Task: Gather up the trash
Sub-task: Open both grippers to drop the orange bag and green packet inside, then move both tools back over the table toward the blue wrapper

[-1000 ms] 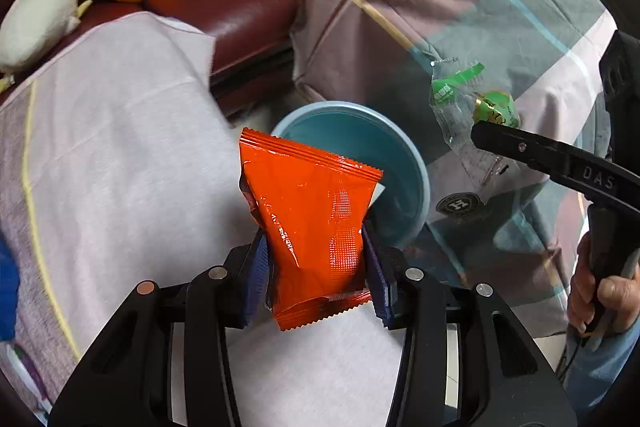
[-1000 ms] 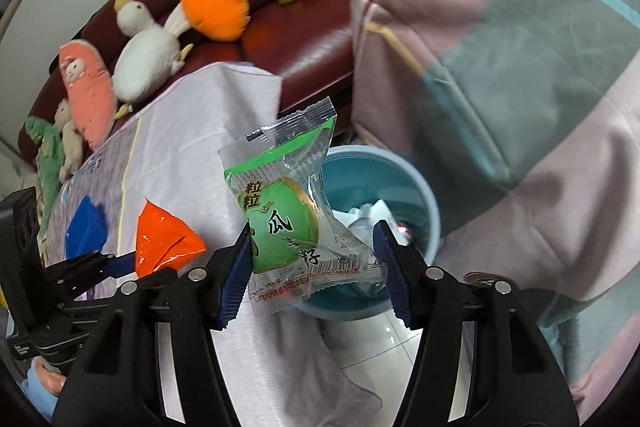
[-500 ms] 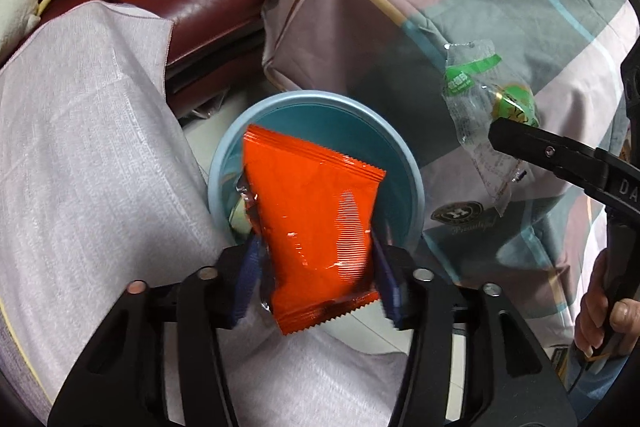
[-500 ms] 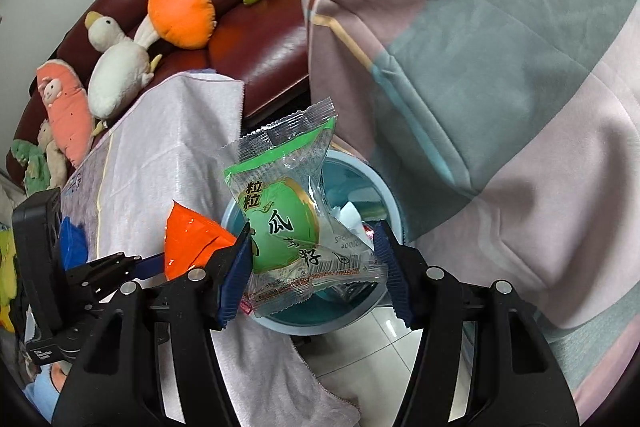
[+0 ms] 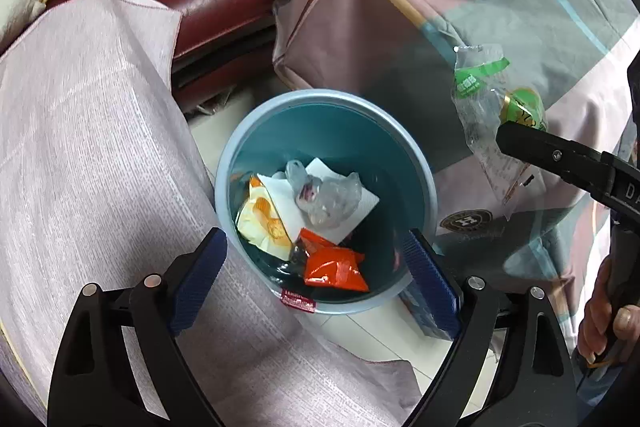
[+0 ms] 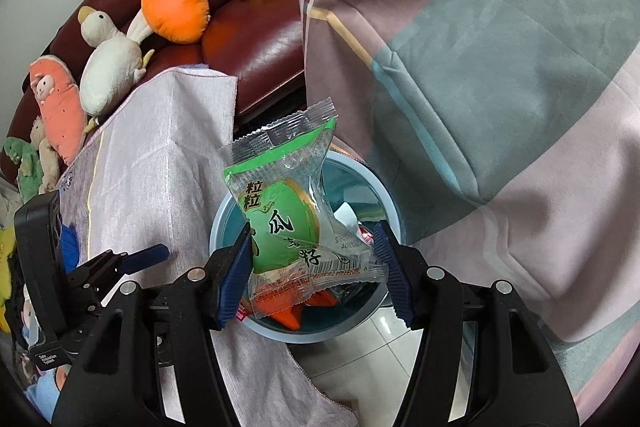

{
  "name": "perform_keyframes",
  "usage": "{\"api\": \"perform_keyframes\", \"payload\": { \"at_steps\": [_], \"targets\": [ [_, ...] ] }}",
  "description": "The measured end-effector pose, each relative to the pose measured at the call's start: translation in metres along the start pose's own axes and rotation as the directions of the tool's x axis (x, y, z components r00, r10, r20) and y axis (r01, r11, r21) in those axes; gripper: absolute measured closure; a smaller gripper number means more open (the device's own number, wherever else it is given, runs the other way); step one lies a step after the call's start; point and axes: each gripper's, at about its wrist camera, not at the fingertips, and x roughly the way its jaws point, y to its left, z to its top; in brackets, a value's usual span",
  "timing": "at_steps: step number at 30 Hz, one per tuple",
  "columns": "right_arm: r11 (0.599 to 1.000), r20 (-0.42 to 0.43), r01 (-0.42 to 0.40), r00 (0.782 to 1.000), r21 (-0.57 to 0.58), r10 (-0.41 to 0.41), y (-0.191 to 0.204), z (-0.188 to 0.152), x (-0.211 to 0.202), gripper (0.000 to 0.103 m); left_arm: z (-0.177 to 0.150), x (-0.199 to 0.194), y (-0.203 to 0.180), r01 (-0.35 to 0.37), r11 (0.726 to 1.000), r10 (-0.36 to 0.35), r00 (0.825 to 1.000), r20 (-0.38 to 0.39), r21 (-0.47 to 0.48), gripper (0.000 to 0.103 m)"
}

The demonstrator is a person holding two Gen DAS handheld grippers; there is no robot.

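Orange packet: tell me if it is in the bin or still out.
In. The orange packet lies at the bottom of the blue bin among other trash, clear of the left gripper, whose fingers are opening with nothing between them.

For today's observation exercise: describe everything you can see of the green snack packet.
The green packet is crinkly clear plastic with a green band, a green oval bearing Chinese characters, a barcode and serrated seals. It stands upright, pinched at its lower half by the right gripper, above the blue bin. It looks intact, slightly puffed.

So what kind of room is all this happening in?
Most likely a home living room: a dark red leather sofa lined with plush toys, a cloth-covered table, and a small blue trash bin on the tiled floor.
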Motion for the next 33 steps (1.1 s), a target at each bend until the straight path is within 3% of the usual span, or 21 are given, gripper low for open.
{"api": "perform_keyframes", "payload": {
  "at_steps": [8,11,21,33],
  "targets": [
    [1.000,-0.037,0.006,0.999,-0.027,-0.007,0.014,0.000,0.016,0.040,-0.014,-0.012,0.016,-0.010,1.000,0.010,1.000,-0.001,-0.022,0.011],
    [0.999,-0.059,-0.009,0.998,-0.031,0.007,0.021,-0.001,0.022,0.029,-0.020,-0.016,0.023,-0.011,0.999,0.011,1.000,-0.003,-0.037,0.010],
    [0.999,-0.085,0.017,0.996,-0.029,-0.020,0.034,-0.006,0.020,0.022,-0.035,-0.030,0.041,-0.006,0.997,0.007,1.000,0.006,-0.073,0.010],
    [0.997,-0.084,0.019,0.996,-0.074,-0.025,0.072,-0.021,0.000,0.021,-0.071,-0.080,0.070,-0.022,0.992,0.030,0.997,0.066,-0.126,0.010]
  ]
}}
